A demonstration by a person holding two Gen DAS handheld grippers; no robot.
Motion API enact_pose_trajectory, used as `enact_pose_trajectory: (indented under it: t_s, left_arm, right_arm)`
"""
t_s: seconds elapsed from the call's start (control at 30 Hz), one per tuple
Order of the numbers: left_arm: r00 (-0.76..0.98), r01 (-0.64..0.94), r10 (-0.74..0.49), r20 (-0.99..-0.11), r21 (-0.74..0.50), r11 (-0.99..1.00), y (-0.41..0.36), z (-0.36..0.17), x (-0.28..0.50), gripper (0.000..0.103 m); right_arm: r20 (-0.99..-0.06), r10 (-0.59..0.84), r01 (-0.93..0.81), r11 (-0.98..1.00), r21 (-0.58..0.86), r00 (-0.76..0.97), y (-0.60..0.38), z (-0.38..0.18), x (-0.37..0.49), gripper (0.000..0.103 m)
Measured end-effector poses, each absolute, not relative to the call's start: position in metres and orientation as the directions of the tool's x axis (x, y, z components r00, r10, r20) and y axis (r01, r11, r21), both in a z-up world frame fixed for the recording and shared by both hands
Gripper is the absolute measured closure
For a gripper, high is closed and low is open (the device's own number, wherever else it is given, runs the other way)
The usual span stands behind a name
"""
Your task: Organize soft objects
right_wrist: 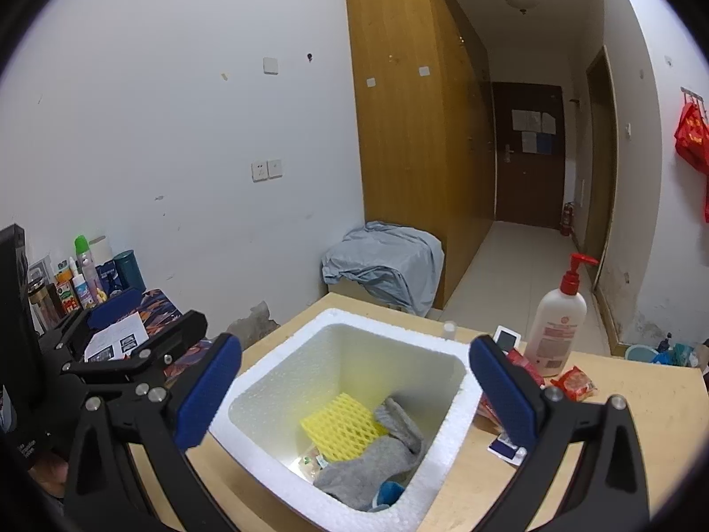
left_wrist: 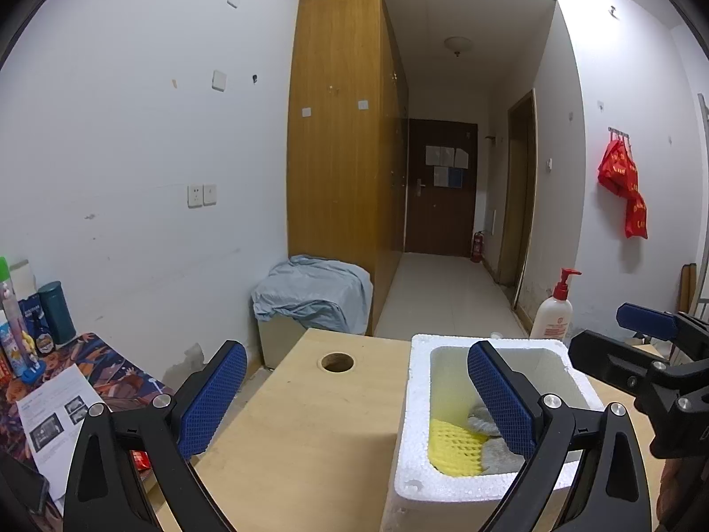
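Observation:
A white foam box [right_wrist: 336, 496] stands on the wooden table [left_wrist: 301, 421]. Inside lie a yellow foam net [right_wrist: 341, 428], a grey sock [right_wrist: 376, 456], a bit of blue cloth [right_wrist: 390, 492] and a small packet. The box [left_wrist: 416, 408] with the net [left_wrist: 456, 447] and sock also shows in the left wrist view. My right gripper [right_wrist: 354, 394] is open and empty above the box. My left gripper [left_wrist: 359, 399] is open and empty, its right finger over the box's left side. The right gripper [left_wrist: 642, 354] appears at the right of the left wrist view.
A lotion pump bottle [right_wrist: 558, 323] and red snack packets [right_wrist: 574, 381] sit right of the box. A round hole [left_wrist: 337, 362] is in the table. Bottles [right_wrist: 84, 279], papers [left_wrist: 57, 416] and a patterned mat lie on the left. A cloth-covered box [left_wrist: 310, 297] stands beyond the table.

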State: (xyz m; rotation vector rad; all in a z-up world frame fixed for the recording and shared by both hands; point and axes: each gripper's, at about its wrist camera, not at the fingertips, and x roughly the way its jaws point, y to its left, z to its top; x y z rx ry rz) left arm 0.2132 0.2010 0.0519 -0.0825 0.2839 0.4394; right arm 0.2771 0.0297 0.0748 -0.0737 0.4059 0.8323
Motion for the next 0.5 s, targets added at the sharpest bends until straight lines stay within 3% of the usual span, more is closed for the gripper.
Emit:
enact_pose_trajectory:
  t_s: [0.5]
  left_arm:
    - [0.874,-0.419,0.402,-0.273,-0.006,0.908,0.184,0.059,0.198,0.003]
  right_arm:
    - [-0.347,0.688,-0.707,0.701,0.093,0.637,0.001,0.087,0.258,0.0]
